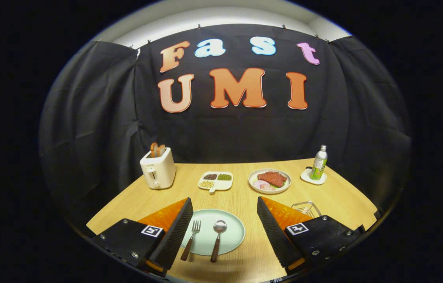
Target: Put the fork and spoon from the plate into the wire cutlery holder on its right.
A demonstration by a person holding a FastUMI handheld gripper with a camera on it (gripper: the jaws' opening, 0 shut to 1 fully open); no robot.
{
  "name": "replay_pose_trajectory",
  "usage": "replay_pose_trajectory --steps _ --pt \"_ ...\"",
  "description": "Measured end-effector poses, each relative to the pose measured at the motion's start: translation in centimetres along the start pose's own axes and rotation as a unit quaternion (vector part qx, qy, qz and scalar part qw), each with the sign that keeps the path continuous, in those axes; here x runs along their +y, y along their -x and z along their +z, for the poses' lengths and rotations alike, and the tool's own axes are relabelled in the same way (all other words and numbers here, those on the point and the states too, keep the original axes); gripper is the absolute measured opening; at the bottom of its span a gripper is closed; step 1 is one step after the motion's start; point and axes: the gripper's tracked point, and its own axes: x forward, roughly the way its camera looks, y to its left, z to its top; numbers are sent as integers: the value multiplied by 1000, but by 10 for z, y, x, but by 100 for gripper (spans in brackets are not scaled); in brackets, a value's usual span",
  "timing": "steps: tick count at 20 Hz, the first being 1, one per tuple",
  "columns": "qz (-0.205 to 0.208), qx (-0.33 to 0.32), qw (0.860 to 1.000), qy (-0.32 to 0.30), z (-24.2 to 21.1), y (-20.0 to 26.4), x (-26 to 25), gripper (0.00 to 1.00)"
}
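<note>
Hovering with fingers wide apart and empty, the gripper [223, 228] frames the pale green round plate [234, 240]. On it the wooden-handled metal fork [191, 238] and spoon [217, 238] lie side by side, handles toward the gripper; the wire cutlery holder [307, 208] sits just beyond the right finger.
</note>
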Motion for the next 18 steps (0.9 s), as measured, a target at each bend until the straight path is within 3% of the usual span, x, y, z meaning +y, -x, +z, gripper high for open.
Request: replay_pose_trajectory --steps 6,14,18 --pt "2 96 995 -2 -78 -41 8 98" --pt "-1 172 984 41 -142 -68 12 98" --pt "7 192 980 45 -152 -70 16 83"
